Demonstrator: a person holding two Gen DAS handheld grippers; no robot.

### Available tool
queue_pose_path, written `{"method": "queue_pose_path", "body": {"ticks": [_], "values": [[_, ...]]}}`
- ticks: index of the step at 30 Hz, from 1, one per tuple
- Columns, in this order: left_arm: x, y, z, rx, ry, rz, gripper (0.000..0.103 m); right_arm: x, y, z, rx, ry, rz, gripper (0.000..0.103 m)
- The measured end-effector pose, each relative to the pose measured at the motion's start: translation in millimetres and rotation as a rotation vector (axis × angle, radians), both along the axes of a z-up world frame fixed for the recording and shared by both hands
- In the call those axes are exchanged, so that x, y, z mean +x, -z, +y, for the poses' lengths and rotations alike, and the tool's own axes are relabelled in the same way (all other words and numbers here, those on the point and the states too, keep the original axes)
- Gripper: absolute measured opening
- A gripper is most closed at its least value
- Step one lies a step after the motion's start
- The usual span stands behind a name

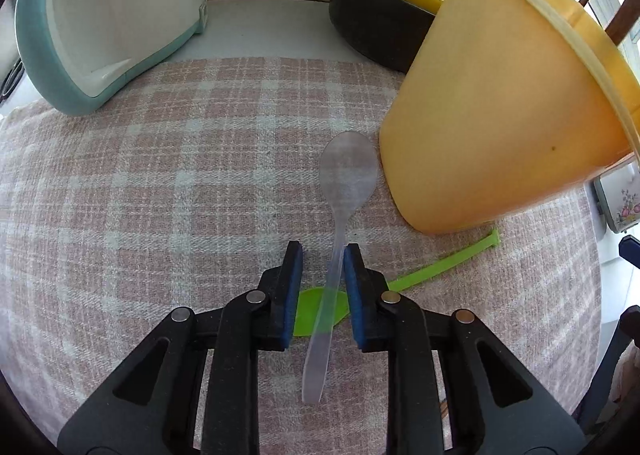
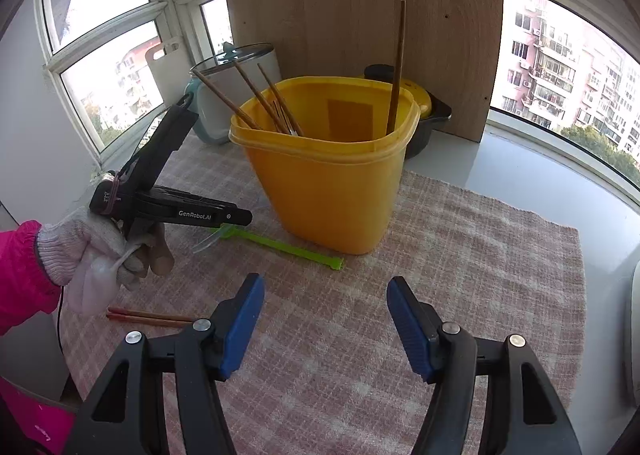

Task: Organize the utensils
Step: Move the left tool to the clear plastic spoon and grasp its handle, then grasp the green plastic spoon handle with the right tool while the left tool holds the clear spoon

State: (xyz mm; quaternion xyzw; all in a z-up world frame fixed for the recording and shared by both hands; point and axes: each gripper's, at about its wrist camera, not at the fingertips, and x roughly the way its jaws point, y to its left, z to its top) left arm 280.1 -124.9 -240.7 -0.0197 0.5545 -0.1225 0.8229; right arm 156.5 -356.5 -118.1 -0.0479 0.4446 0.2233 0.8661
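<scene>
A clear plastic spoon (image 1: 348, 171) lies on the checked cloth (image 1: 160, 175), its handle crossing the bowl of a green plastic spoon (image 1: 440, 261). My left gripper (image 1: 323, 251) straddles the clear handle. The right pad touches it, a gap shows at the left pad, and the jaws stand narrowly open. The yellow bin (image 1: 500, 115) stands just right of the spoon's bowl. In the right wrist view the bin (image 2: 332, 183) holds several brown chopsticks. My right gripper (image 2: 325, 281) hangs open over bare cloth in front of it. A gloved hand (image 2: 92, 251) holds the left gripper (image 2: 242, 217).
Two brown chopsticks (image 2: 152, 317) lie on the cloth's left edge. A teal and white appliance (image 1: 100, 23) stands at the back left, a black pot with a yellow lid (image 1: 380, 15) behind the bin. An upright wooden board (image 2: 360, 15) and windows close the back.
</scene>
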Motion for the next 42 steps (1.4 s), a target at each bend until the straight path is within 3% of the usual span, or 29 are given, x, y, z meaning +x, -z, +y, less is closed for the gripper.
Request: {"method": "queue_pose_path", "body": {"ticks": [3,13,26,30,38,42], "values": [[2,2,6,-0.005,-0.019,0.007,0.006,4,4,8,-0.026,-0.046,0.010,0.066],[-15,1,41,-0.028,-0.050,0.029,0.006,24,25,72,-0.151,-0.319,0.037,0.046],[-68,-4,91,-0.067,-0.089,0.062,0.006,47,64,164,-0.342,-0.629,0.067,0.046],[-80,-4,101,-0.080,-0.103,0.073,0.006,51,81,177,-0.401,-0.674,0.078,0.046],[-93,-7,114,-0.096,-0.114,0.080,0.006,64,97,187,-0.422,-0.671,0.114,0.045],[-93,-8,115,-0.096,-0.108,0.081,0.006,67,102,195,-0.410,-0.667,0.161,0.028]]}}
